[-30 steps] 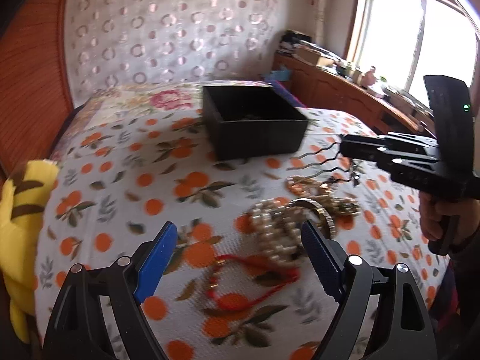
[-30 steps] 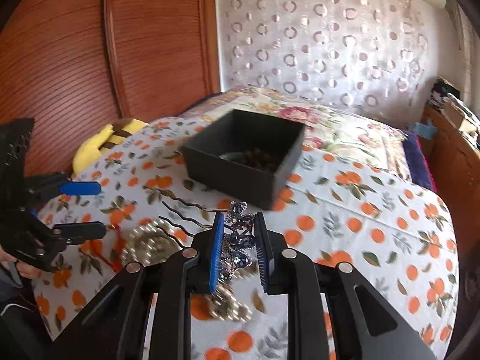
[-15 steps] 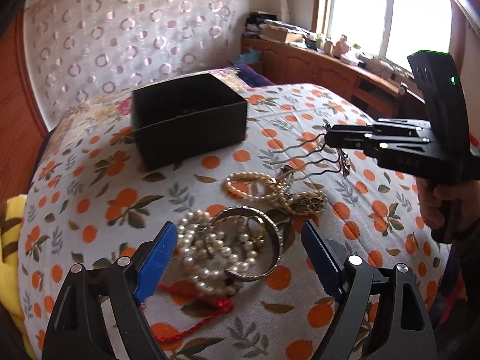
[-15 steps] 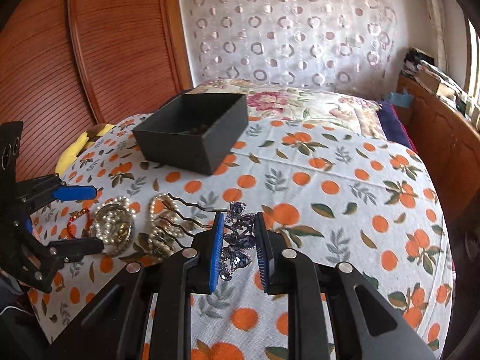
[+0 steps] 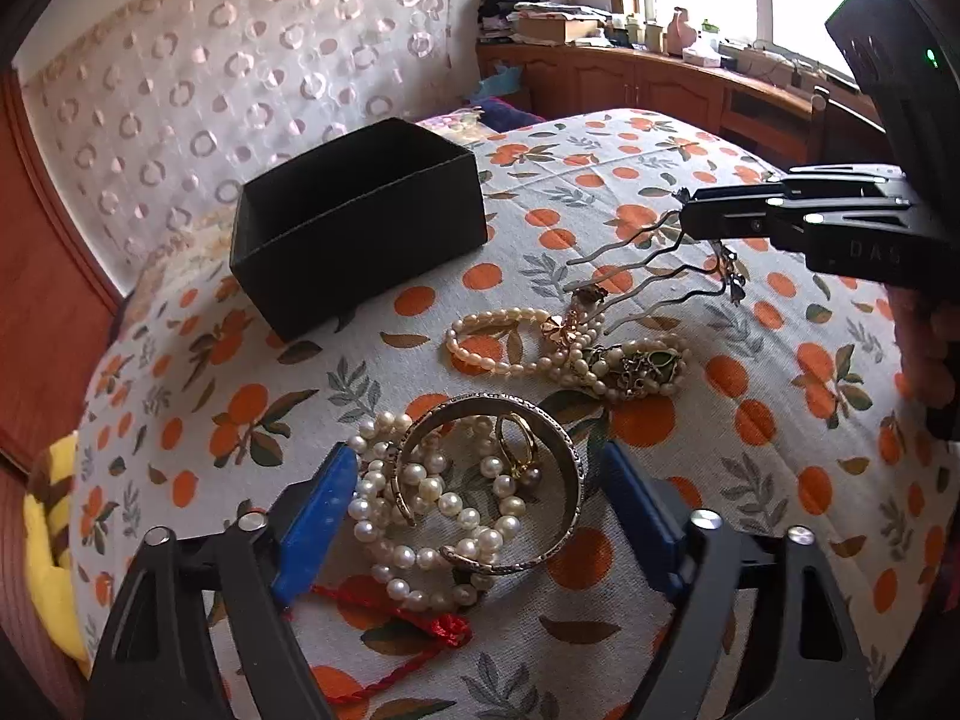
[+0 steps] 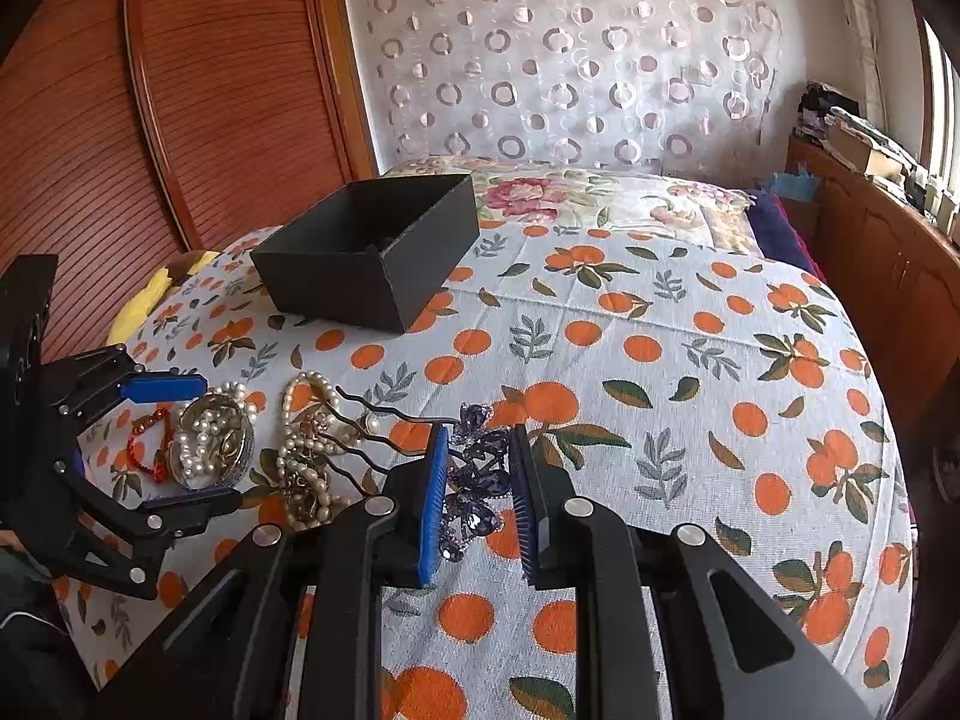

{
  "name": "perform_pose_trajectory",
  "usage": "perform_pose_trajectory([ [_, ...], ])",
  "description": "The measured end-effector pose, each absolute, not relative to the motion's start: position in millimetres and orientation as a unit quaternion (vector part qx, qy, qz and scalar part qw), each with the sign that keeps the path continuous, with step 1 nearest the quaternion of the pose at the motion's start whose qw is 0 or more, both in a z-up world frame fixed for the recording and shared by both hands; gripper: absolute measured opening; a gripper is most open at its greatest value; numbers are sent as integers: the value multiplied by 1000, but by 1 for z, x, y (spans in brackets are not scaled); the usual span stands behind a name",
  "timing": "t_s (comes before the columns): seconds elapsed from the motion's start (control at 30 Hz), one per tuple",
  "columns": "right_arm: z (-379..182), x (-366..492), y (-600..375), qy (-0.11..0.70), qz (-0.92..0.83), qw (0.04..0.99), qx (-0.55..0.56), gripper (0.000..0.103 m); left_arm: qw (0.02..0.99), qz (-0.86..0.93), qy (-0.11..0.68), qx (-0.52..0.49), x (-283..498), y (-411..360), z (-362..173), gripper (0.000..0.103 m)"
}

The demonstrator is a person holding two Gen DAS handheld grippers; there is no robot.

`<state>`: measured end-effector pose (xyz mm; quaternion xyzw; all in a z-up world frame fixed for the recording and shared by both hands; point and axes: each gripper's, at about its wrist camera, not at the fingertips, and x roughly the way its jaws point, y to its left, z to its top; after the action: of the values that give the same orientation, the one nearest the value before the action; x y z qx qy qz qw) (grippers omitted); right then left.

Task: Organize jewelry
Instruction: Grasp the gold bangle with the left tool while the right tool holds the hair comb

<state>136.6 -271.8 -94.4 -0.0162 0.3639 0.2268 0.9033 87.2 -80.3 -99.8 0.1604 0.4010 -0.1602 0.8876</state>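
Observation:
A black open box (image 5: pixel 360 222) (image 6: pixel 372 267) stands on the orange-print bedspread. My right gripper (image 6: pixel 477 468) is shut on a purple jewelled hair comb (image 6: pixel 468 474); its wavy prongs (image 5: pixel 636 264) hang above the cloth in the left wrist view. My left gripper (image 5: pixel 474 504) is open, its blue pads either side of a silver bangle (image 5: pixel 492 486) tangled with a pearl bracelet (image 5: pixel 420 516) and a gold ring (image 5: pixel 519 450). A second pearl strand with gold and green pieces (image 5: pixel 564 342) lies between bangle and comb. A red cord bracelet (image 5: pixel 432 630) lies under the left fingers.
A yellow plush toy (image 5: pixel 48 528) lies at the bed's left edge. A wooden panel wall (image 6: pixel 180 90) rises on the left and a patterned curtain (image 6: pixel 570 60) behind. A wooden cabinet (image 6: pixel 870 252) with clutter runs along the right side under the window.
My left gripper has moved forward and lower, so the bangle and pearls now sit between its open pads. My right gripper, still holding the comb, has drawn back from the box.

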Motion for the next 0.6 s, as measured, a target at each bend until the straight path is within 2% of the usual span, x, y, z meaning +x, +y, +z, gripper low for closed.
perform_pose_trajectory([
  [0.03,-95,137,-272,364,227,903,-16,23,888,-162,399,160,86,-80,-99,65],
  [0.17,-95,136,-272,363,228,903,-16,23,888,-166,399,156,86,-79,-97,64],
  [0.2,-95,136,-272,363,227,903,-16,23,889,-168,396,154,85,-79,-96,57],
  [0.6,-84,141,-268,356,233,905,-17,23,907,-164,373,109,88,-66,-72,57],
])
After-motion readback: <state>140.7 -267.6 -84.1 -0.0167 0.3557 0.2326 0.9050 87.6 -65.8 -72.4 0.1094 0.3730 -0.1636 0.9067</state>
